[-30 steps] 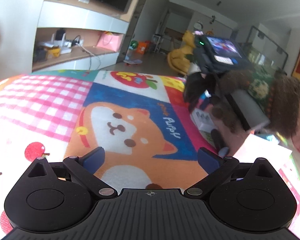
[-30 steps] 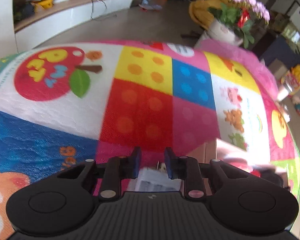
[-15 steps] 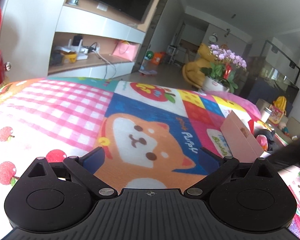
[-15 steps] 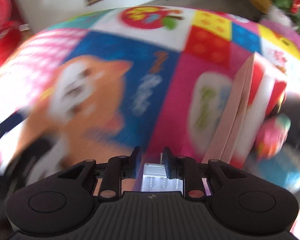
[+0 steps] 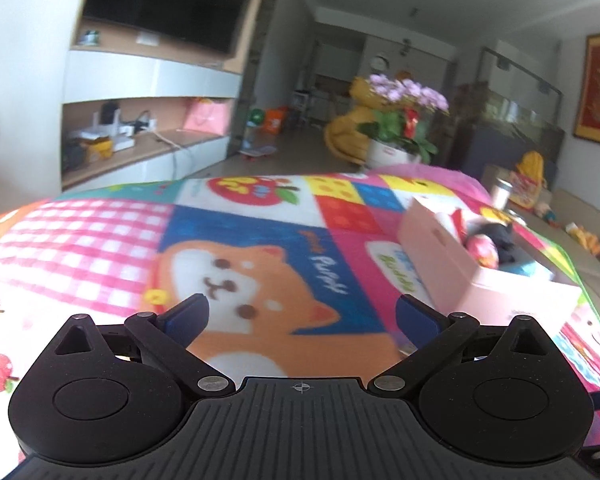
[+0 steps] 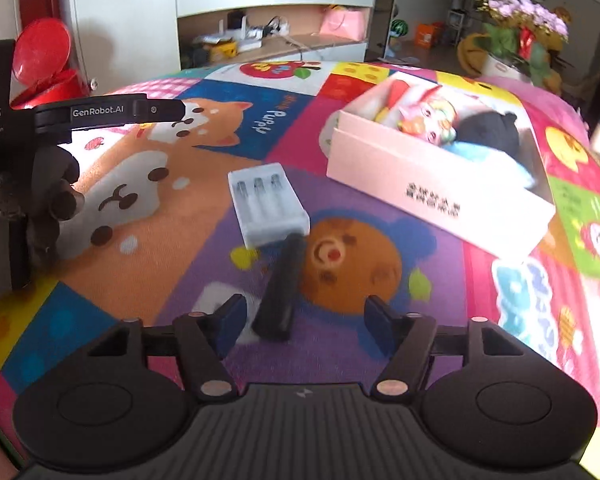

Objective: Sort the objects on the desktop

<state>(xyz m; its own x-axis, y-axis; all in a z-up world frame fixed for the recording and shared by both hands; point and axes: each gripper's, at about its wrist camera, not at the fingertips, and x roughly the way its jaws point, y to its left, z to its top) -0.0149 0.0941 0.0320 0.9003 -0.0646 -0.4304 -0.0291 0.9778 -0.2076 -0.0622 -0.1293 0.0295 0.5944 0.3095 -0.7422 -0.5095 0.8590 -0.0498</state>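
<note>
My right gripper (image 6: 306,316) hovers over the cartoon play mat (image 6: 160,240) with its jaws opening, and the pads press on nothing. A black stick-shaped object (image 6: 278,288) lies on the mat, its near end between the fingers close to the left one. Just beyond it lies a clear plastic case (image 6: 266,206) with three tubes inside. A pink open box (image 6: 432,184), also at the right of the left wrist view (image 5: 436,240), holds toys and a black item. My left gripper (image 5: 300,312) is open and empty above the dog picture.
A gloved hand (image 6: 60,200) grips the left device at the left edge of the right wrist view. A red bin (image 6: 40,64) stands beyond the mat's left side. A flower pot (image 6: 516,40) and a shelf unit (image 5: 148,144) stand behind.
My right gripper swung across the mat and opened. The clear case that sat between its fingers now lies on the mat. The right hand has left the left wrist view.
</note>
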